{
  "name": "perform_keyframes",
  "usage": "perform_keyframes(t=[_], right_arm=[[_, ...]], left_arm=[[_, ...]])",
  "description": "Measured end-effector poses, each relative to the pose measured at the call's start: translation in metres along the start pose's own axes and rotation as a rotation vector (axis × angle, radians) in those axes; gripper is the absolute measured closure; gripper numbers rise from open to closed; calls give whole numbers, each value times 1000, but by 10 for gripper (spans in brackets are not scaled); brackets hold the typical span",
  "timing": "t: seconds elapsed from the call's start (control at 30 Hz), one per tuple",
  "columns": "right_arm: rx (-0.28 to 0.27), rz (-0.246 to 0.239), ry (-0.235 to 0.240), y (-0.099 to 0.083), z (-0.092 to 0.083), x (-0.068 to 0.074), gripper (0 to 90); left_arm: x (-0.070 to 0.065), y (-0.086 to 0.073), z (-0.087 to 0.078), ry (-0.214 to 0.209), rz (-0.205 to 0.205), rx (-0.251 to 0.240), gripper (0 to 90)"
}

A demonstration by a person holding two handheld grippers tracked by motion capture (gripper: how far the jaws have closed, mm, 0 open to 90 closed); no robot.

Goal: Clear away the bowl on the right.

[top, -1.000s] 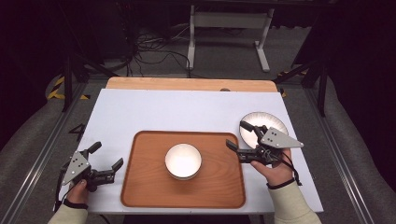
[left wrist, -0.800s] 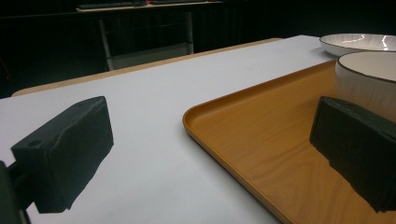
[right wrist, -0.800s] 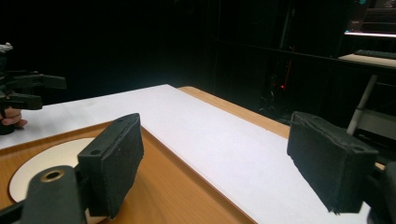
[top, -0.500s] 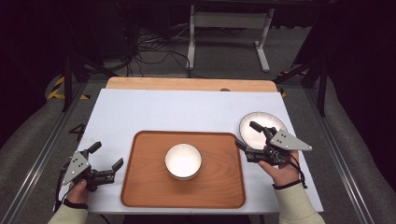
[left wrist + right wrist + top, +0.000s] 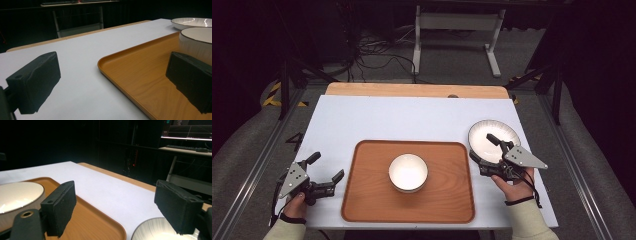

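- 1 counter (image 5: 412, 120) with a white top; a strip of bare wood runs along its far edge.
- 1 wooden tray (image 5: 447, 200) lies on the near middle of the counter, and 1 white bowl (image 5: 408, 172) stands upright at the tray's centre.
- 1 white plate (image 5: 499, 135) with a dark rim lies flat on the counter just beside the tray's right edge, apart from the bowl.
- 2 claws, 1 in each hand. The left claw (image 5: 326, 173) sits low over the counter just left of the tray, jaws spread wide and holding nothing; in the left gripper view 1 jaw hangs over white counter and the other over the tray.
- The right claw (image 5: 482, 149) is at the plate's near rim, jaws wide apart and empty, 1 over the plate and 1 toward the tray.
- Cut off: the left gripper view crops the bowl and plate at its right edge; the right gripper view crops the bowl at its left and the plate at the bottom.
- The room beyond the counter is dark; cables on the floor and a white frame are faint.
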State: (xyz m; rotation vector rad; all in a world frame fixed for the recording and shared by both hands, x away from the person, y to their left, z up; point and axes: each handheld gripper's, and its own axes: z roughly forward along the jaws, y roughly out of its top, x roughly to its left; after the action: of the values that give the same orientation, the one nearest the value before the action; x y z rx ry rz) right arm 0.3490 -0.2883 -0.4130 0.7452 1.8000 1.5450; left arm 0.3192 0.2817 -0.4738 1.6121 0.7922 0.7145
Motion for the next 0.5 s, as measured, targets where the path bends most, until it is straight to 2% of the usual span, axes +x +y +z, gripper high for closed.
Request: perform_keyframes(t=[0.5], right_arm=[[53,35,-18,-26,-10,-5,177]], left_arm=[[0,0,0,0,1,0,3]])
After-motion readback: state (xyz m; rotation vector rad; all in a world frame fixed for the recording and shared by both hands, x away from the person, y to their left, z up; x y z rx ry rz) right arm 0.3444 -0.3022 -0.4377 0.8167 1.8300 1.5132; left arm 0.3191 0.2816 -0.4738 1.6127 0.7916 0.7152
